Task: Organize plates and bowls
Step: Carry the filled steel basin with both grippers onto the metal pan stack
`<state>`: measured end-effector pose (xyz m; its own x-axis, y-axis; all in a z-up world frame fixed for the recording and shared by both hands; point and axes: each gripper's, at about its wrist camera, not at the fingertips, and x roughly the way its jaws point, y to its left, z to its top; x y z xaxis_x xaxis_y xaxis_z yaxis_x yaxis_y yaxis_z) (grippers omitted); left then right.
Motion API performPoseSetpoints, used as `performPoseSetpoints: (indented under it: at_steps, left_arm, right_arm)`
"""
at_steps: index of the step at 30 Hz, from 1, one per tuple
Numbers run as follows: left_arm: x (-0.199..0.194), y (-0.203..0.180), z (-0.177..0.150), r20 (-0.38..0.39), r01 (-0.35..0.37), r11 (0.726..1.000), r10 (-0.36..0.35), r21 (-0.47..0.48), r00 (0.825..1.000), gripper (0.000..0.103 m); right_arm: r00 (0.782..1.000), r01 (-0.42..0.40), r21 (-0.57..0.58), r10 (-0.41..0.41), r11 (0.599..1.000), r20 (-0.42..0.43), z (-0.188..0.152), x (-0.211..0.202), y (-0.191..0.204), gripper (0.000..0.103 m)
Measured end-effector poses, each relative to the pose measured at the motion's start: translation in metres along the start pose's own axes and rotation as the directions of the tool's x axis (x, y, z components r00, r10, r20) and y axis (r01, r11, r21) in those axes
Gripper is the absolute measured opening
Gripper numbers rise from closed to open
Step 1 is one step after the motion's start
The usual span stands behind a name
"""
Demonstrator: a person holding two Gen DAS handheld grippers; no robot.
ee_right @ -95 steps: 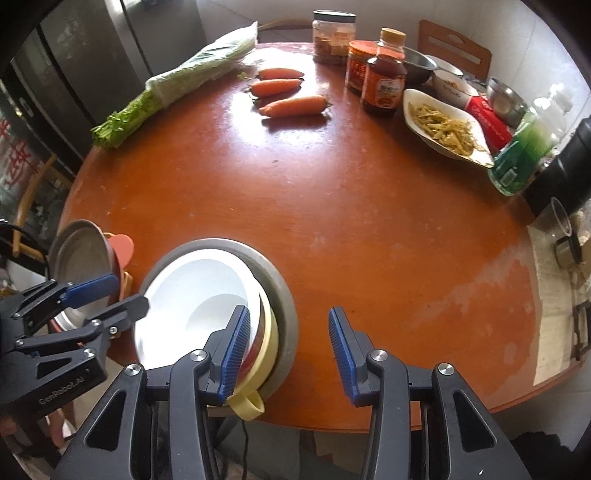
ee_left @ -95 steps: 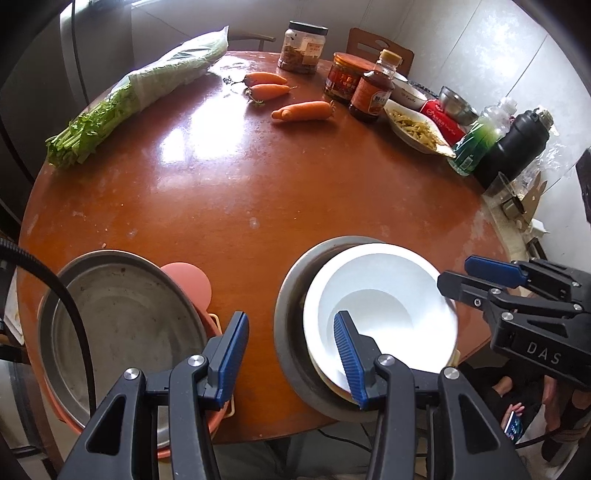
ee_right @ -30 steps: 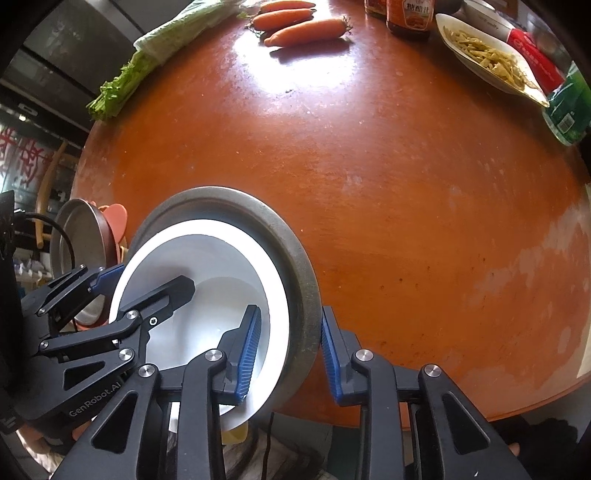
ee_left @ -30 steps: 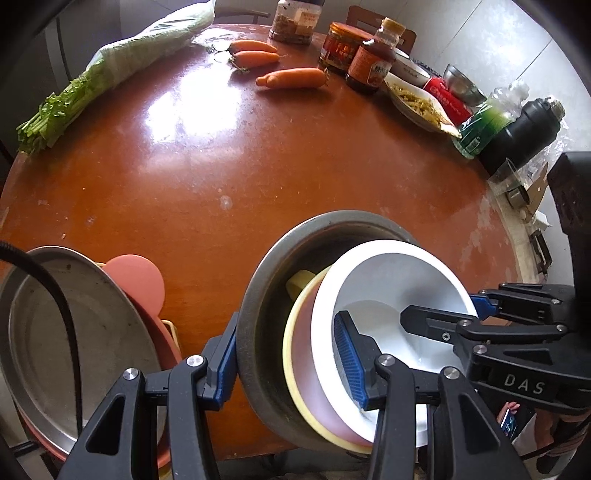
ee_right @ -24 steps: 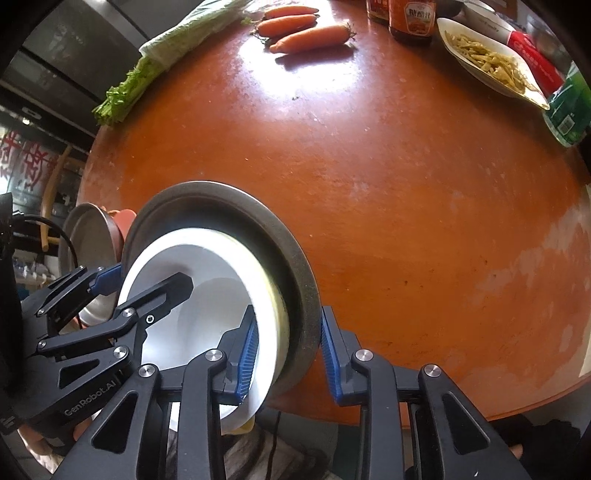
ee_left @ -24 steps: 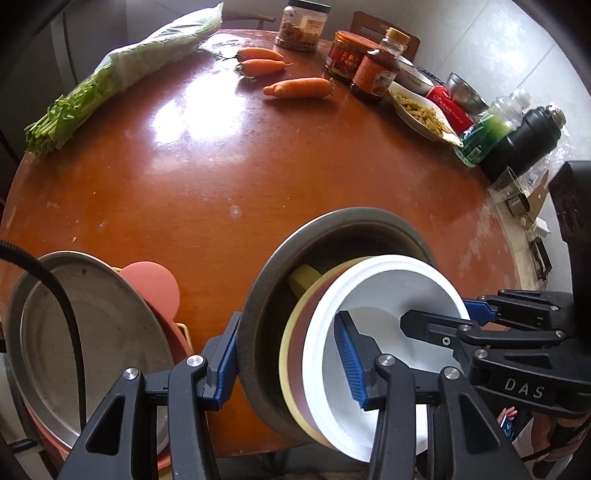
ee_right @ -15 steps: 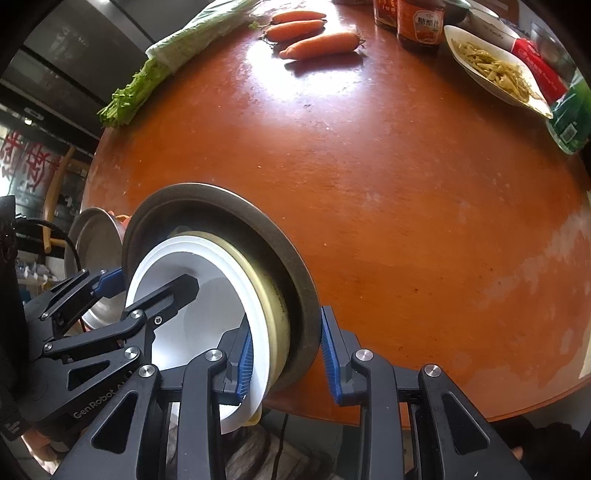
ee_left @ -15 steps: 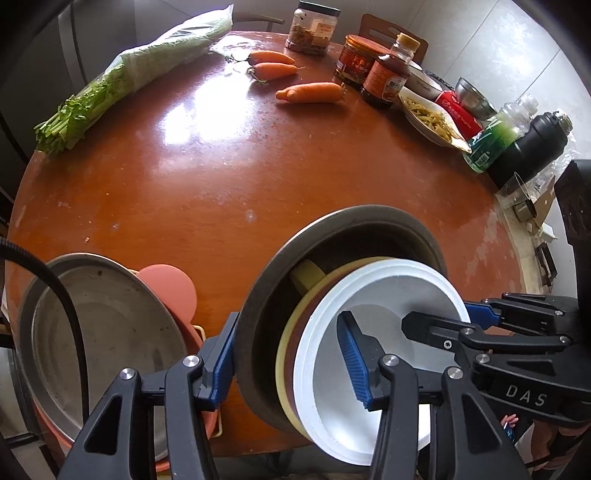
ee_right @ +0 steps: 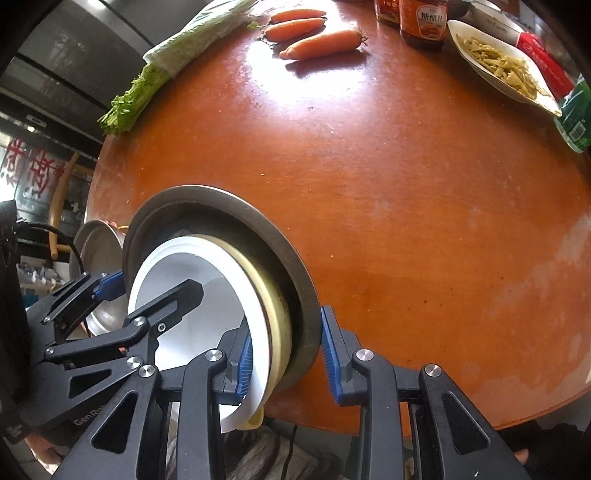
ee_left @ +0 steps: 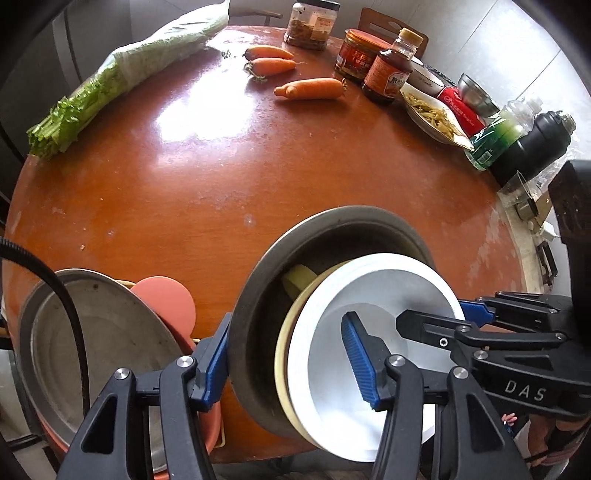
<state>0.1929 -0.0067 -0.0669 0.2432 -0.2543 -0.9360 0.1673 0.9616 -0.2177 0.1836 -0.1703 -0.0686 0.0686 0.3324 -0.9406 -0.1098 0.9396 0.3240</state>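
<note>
The left gripper (ee_left: 286, 363) clamped the near-left side of a nested stack of dishes — one blue pad pressed against the outside of the grey metal bowl (ee_left: 255, 295), the other lay inside the white bowl (ee_left: 373, 295). The right gripper (ee_right: 286, 356) gripped the same stack from the opposite side: its left pad sat against the inner face of the white bowl (ee_right: 192, 269), its right pad against the outer wall of the grey metal bowl (ee_right: 221, 206). Between white and grey showed the rim of a yellow bowl (ee_left: 284, 343), nested in the middle. The whole stack was tilted, its mouth turned toward the grippers, at the near edge of the round wooden table (ee_left: 258, 166), with the lower rims hanging past that edge.

Just left of the stack stood another metal basin (ee_left: 103, 332), with a pink lid (ee_left: 166, 299) tucked behind its rim.

Farther off — across the table — lay a bundle of celery (ee_left: 122, 74) in plastic wrap and three carrots (ee_left: 310, 88). Beyond those stood a sauce bottle (ee_left: 388, 74), two jars (ee_left: 310, 26), a white dish of pickled vegetables (ee_left: 432, 110), a green bottle (ee_left: 495, 140) and a black flask (ee_left: 532, 147) near the far right edge.
</note>
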Motion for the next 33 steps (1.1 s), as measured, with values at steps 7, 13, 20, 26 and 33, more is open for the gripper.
performPoseSetpoints:
  at_steps: [7,13,20,26,33]
  left_arm:
    - [0.021,0.001,-0.002,-0.049,-0.01,1.0,0.01,0.012,0.999,0.056]
    - [0.02,0.0,-0.004,-0.037,-0.001,1.0,0.001,-0.007,0.999,0.059]
    - [0.016,0.0,0.002,-0.039,0.011,1.0,-0.011,-0.015,0.999,0.057]
    - [0.012,-0.003,0.004,-0.044,0.031,0.999,-0.032,-0.019,0.999,0.057]
    - [0.002,-0.002,0.004,-0.025,0.022,0.999,-0.022,-0.028,0.999,0.057]
  right_arm:
    - [0.995,-0.082,0.02,0.083,0.996,-0.052,0.003,0.011,-0.012,0.036]
    - [0.996,-0.074,0.044,0.076,0.996,-0.048,0.002,0.01,-0.013,0.03]
    - [0.994,-0.099,0.101,0.103,0.99,-0.028,0.001,0.007,-0.023,0.024]
    - [0.996,-0.088,0.104,0.089,0.991,-0.011,0.0,-0.004,-0.023,0.023]
    - [0.996,-0.089,0.105,0.089,0.991,0.005,-0.001,-0.01,-0.019,0.023]
